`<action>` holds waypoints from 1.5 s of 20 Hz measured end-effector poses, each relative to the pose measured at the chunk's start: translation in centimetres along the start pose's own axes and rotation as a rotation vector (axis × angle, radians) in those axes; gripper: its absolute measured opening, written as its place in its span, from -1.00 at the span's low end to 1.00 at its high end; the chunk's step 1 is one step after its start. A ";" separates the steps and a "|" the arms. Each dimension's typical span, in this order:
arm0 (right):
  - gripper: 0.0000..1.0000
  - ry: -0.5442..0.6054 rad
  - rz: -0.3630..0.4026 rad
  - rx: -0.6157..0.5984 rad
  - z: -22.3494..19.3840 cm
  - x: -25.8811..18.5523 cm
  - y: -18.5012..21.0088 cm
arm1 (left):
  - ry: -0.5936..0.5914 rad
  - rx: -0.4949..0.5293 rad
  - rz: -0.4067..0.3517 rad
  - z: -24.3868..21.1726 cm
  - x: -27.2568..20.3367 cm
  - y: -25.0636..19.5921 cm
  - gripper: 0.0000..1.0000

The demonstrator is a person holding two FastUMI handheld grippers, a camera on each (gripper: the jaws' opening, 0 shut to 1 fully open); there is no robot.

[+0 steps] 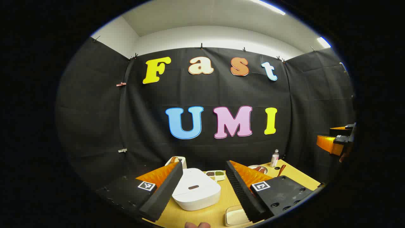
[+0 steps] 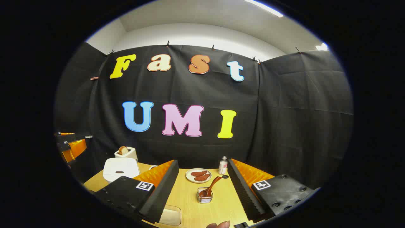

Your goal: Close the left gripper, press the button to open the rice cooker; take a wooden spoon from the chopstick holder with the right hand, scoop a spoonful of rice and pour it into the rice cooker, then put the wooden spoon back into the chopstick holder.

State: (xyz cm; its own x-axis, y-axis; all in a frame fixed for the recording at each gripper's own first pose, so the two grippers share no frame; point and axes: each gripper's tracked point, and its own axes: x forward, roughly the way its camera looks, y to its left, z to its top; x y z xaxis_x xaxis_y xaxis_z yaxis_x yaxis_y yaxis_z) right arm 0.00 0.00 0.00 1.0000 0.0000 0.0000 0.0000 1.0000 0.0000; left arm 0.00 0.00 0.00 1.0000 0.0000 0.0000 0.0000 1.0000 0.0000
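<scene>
The white rice cooker (image 1: 196, 190) sits shut on the wooden table, its dark button slot facing me, framed between the fingers of my left gripper (image 1: 204, 186), which stands open above and short of it. In the right gripper view the cooker (image 2: 121, 169) is at the far left. A wooden spoon (image 2: 211, 186) leans in a wire chopstick holder (image 2: 205, 195) ahead of my right gripper (image 2: 202, 186), which is open and empty. The spoon's handle (image 1: 281, 170) also pokes up at the right in the left gripper view. A divided dish of grains (image 1: 215, 174) lies behind the cooker.
A toaster with bread (image 2: 126, 152) stands behind the cooker. A plate of sausages (image 2: 198, 175) and a small bottle (image 2: 223, 165) sit at the back. A pale rectangular dish (image 1: 235, 216) lies near the front edge. The other gripper (image 1: 335, 139) hovers at far right.
</scene>
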 end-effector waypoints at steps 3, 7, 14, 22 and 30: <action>0.96 -0.003 0.000 -0.005 0.0 0.2 0.0 | -0.002 -0.008 0.004 0.1 0.3 0.1 0.89; 0.95 -0.009 -0.006 -0.017 0.0 0.6 -0.1 | -0.005 0.002 0.008 0.1 0.6 0.2 0.89; 0.95 -0.020 -0.007 -0.018 0.3 0.8 0.0 | -0.011 0.000 0.006 0.1 0.9 0.1 0.89; 0.95 -0.025 -0.003 -0.044 0.0 1.0 0.4 | -0.001 0.000 -0.085 -0.9 2.6 0.5 -0.47; 0.96 -0.020 -0.024 -0.059 -0.6 0.7 -0.8 | 0.234 -0.130 -0.269 -10.1 11.3 3.4 -0.87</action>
State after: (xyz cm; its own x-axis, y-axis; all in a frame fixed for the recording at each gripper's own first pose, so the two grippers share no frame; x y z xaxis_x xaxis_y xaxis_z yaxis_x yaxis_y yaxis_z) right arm 0.73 -0.81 -0.65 0.9995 -0.0229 0.0205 0.0241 0.9980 -0.0585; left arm 11.26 3.42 -10.06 0.9373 -0.2772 -0.2111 0.2471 0.9560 -0.1582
